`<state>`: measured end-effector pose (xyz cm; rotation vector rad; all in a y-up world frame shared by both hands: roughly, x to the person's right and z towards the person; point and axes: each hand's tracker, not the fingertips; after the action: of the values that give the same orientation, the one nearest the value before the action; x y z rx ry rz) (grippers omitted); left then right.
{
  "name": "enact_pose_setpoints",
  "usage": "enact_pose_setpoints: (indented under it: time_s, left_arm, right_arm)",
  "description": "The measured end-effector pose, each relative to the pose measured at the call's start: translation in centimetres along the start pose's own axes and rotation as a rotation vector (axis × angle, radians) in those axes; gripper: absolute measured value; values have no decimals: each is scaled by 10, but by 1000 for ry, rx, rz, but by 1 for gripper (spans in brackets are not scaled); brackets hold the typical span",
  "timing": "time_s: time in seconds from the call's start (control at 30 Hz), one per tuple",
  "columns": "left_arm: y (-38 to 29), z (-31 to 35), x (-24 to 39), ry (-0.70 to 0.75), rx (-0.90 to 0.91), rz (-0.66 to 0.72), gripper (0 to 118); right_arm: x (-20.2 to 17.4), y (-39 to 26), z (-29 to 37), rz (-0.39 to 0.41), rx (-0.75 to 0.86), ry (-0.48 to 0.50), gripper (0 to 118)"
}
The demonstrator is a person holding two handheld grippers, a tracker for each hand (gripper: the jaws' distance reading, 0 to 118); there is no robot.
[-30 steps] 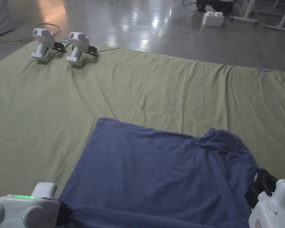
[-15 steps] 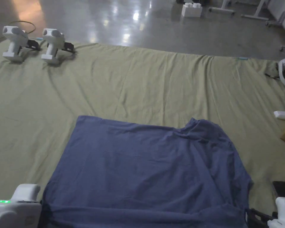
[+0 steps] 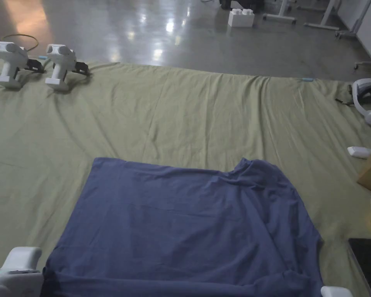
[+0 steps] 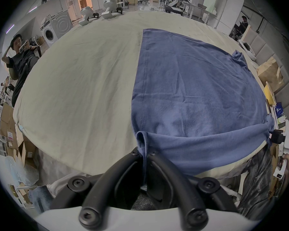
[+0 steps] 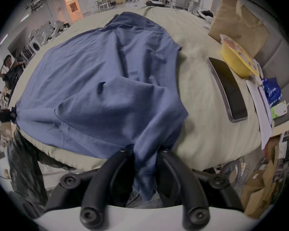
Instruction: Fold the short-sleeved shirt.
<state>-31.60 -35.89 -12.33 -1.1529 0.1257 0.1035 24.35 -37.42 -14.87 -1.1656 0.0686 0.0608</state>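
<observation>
**Both grippers clamped on the near edge of the shirt**

Left gripper (image 4: 144,153) pinched tight on the near left corner of the blue shirt (image 3: 188,224), jaws closed with the hem squeezed between them. Right gripper (image 5: 146,151) likewise closed on a thick bunch of cloth at the near right corner, fabric spilling down between the jaws. Near edge drawn taut from one grip to the other, hanging just off the front of the table.

Rest of the shirt flat on the green sheet (image 3: 204,112), far left corner square, far right side rumpled and humped up into a ridge. Probably a sleeve or shoulder tucked under there, though hard to tell.

Off to the right, just beside the shirt: a dark phone (image 5: 228,88), then a yellow bowl (image 5: 235,59) and a brown paper bag (image 5: 237,24). At the far left corner of the sheet, two spare grippers (image 3: 34,65) standing well apart from the work.

Risks from here, as a judgement:

- Uneven grips. Thin hem on the left, fat wad on the right, so a lift could pull the cloth askew and leave a crooked fold.
- Hem slipping free on the left under tension, dropping that corner.
- Rumpled far right getting folded in, trapping creases.
- Swinging cloth on the right brushing the phone or the bowl.
</observation>
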Motion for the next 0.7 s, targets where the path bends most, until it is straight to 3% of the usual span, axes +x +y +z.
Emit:
enact_pose_setpoints:
  time_s: [0.07, 0.2, 0.33, 0.47, 0.7]
  left_arm:
    - [0, 0, 0, 0, 1, -1, 7]
    - [-1, 0, -1, -5, 11, -2, 7]
    - [2, 14, -1, -23, 59, 1, 7]
    - [17, 35, -3, -59, 165, 25, 7]
    - [68, 43, 0, -68, 281, 39, 7]
  right_arm:
    - [-8, 0, 0, 82, 9, -29, 15]
    - [-5, -1, 6, 106, 9, -42, 12]
    - [-10, 2, 29, 177, 26, -133, 12]
    - [-2, 19, 56, 87, 135, -56, 12]
    - [-1, 70, 75, 53, 283, -38, 12]
